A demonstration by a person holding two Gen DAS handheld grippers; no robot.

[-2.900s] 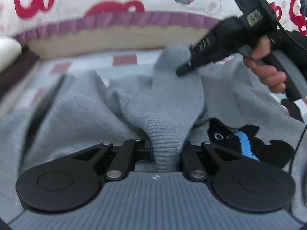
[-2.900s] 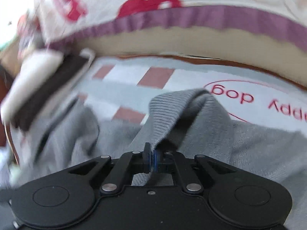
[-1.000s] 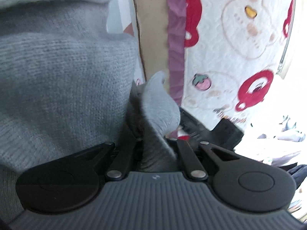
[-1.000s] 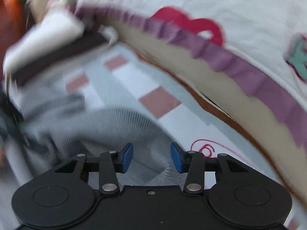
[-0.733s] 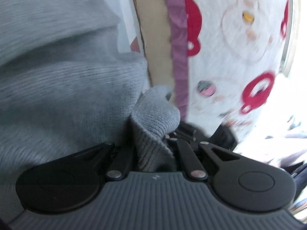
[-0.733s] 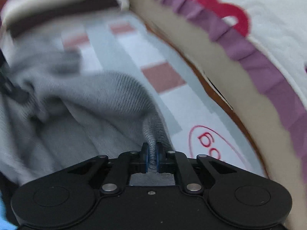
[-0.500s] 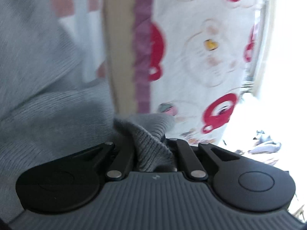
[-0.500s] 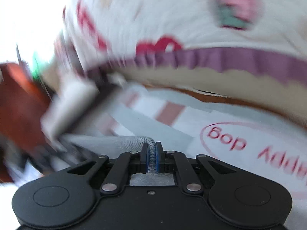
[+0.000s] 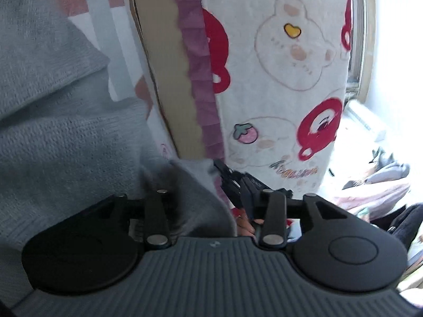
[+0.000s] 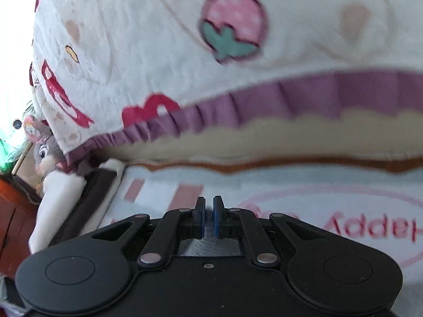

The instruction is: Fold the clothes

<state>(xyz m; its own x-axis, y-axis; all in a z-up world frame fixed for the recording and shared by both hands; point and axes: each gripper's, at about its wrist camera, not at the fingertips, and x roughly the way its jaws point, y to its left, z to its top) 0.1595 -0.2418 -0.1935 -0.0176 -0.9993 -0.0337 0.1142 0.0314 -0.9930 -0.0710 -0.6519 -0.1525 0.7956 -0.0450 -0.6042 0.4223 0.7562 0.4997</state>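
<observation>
A grey knitted sweater [image 9: 66,137] fills the left of the left wrist view. My left gripper [image 9: 211,200] has its fingers spread wide, with a fold of the sweater draped over the left finger and loose between them. My right gripper [image 10: 208,216] has its blue pads nearly together on a thin edge of the grey sweater [image 10: 208,243], seen just behind the pads. The right gripper's black body [image 9: 238,185] shows beyond the left gripper.
A white quilt with bears, strawberries and a purple frill [image 10: 238,100] hangs over a beige mattress edge [image 9: 164,66]. The sheet below has pink squares and red lettering [image 10: 370,227]. A plush toy [image 10: 42,153] and a white and brown cushion [image 10: 79,200] lie far left.
My left gripper has opened and the sweater fold it held now lies loose. My right gripper shut on the sweater edge and lifted it toward the quilt.
</observation>
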